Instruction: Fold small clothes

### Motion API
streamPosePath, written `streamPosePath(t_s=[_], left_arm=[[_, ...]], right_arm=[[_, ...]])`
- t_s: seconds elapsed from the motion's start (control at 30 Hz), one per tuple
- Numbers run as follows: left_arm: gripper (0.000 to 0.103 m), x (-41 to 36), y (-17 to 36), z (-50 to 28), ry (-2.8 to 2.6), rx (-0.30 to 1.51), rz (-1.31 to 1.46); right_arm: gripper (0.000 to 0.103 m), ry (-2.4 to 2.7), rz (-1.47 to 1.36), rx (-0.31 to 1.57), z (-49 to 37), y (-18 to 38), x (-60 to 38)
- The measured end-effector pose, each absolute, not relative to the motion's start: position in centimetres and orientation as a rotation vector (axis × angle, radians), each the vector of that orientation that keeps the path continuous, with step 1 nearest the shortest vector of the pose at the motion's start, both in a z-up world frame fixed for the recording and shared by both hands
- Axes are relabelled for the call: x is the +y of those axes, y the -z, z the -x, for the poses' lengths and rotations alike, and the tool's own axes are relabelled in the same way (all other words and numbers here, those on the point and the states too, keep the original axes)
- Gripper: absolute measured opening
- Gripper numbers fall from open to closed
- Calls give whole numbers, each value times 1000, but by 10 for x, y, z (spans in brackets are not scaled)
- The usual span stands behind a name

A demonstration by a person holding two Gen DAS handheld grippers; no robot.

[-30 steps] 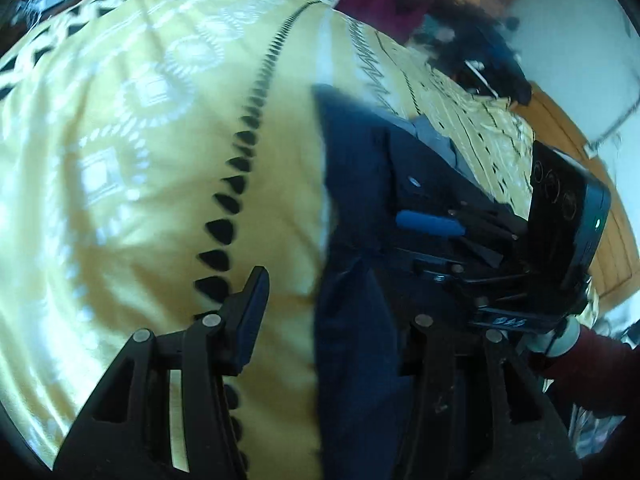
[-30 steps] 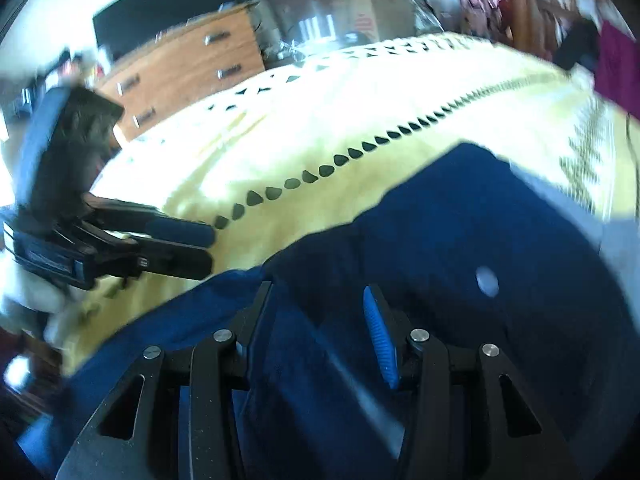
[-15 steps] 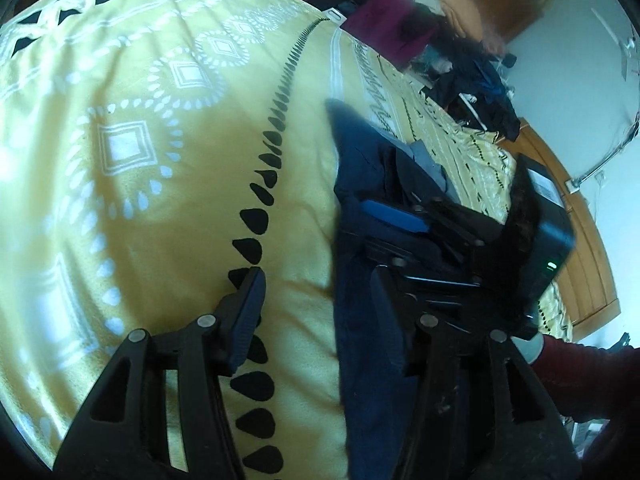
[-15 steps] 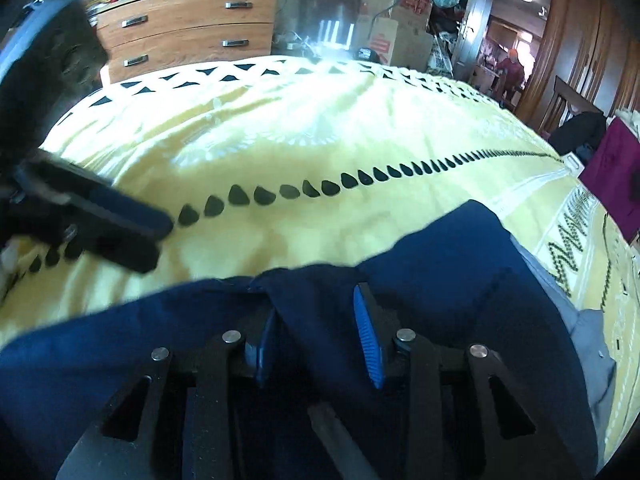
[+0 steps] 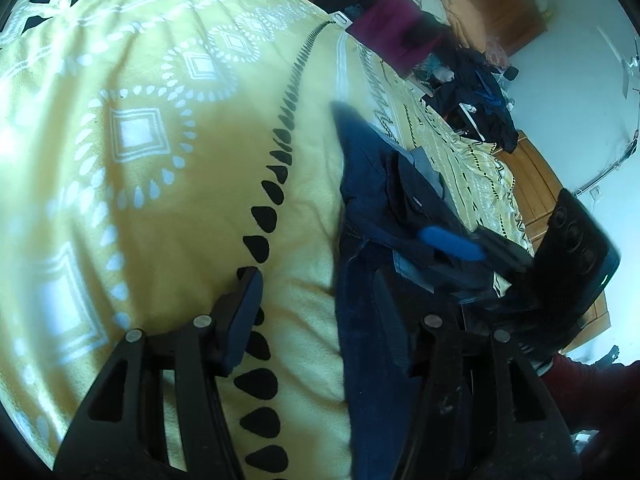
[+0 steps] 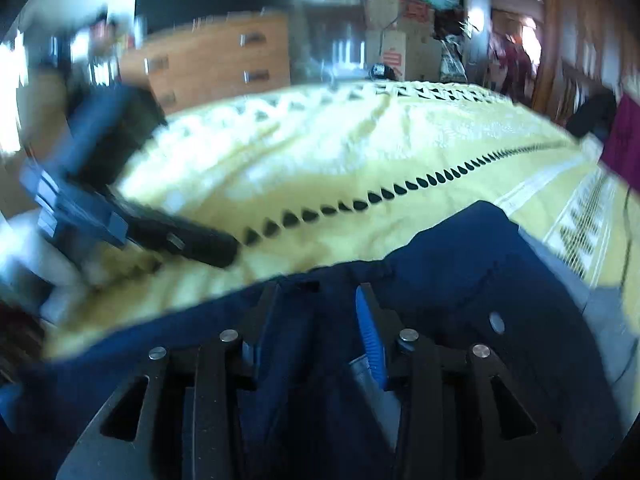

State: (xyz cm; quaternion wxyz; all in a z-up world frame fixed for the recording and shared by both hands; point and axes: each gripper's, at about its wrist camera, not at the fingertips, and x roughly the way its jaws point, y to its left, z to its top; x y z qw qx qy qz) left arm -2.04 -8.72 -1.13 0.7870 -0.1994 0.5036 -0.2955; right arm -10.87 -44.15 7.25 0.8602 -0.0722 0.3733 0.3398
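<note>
A dark navy garment with a grey lining [image 5: 372, 184] [image 6: 472, 264] lies on the yellow patterned bedspread [image 5: 160, 120] [image 6: 340, 152]. My left gripper [image 5: 316, 284] is open, its left finger over the bedspread and its right finger over the garment's near edge. My right gripper [image 6: 316, 300] stands open over the navy cloth, with fabric lying between its fingers; it also shows in the left wrist view [image 5: 452, 246] resting on the garment. The left gripper shows blurred at the left of the right wrist view [image 6: 212, 248].
A wooden dresser [image 6: 224, 64] and cardboard boxes [image 6: 400, 40] stand beyond the bed. A maroon cloth [image 5: 392, 28] and a pile of dark clothes [image 5: 480, 92] lie at the bed's far side. A wooden cabinet [image 5: 536, 184] stands on the right.
My left gripper has drawn back from the garment and sits lower on the bedspread. My right gripper has opened wider over the navy cloth and the view has swung, now blurred.
</note>
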Motion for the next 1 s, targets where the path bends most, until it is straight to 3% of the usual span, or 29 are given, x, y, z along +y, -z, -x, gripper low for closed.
streamPosePath(t_s=[0.03,0.07,0.1,0.27,0.33,0.57,0.67,0.8,0.83,0.87,0.93,0.97,1.0], left_arm=[[57,-88,12,21,634,1085,425],[57,-88,12,20,632,1085,422],[57,-88,12,21,630,1084,418],[60,-89,12,19,635,1085,423],[61,-90,14,18,632,1090,420],[65,-89,13,19,641,1082,430],[65,-86,14,19,642,1081,443],[66,-86,14,19,642,1082,436],[67,-86,13,19,642,1082,433],[67,-87,14,19,639,1084,431],[67,-88,13,19,635,1092,428],[67,-86,12,19,632,1097,432],[67,-85,10,19,621,1099,432]], right_arm=[[40,-743,50,811,101,-75,-454],[19,-766,-36,846,91,-73,-462],[5,-777,-115,884,78,-68,-469],[3,-848,-138,1102,36,-3,-435],[0,-865,-169,1057,33,5,-432],[0,-852,-163,1038,29,-1,-424],[11,-851,-159,978,42,-22,-433],[12,-795,-228,973,37,-27,-459],[10,-774,-215,1011,30,-16,-455],[0,-761,-203,1046,23,-7,-449],[0,-753,-263,1078,4,-1,-447],[1,-739,-279,1088,-2,-4,-448],[12,-716,-281,1094,-5,-10,-447]])
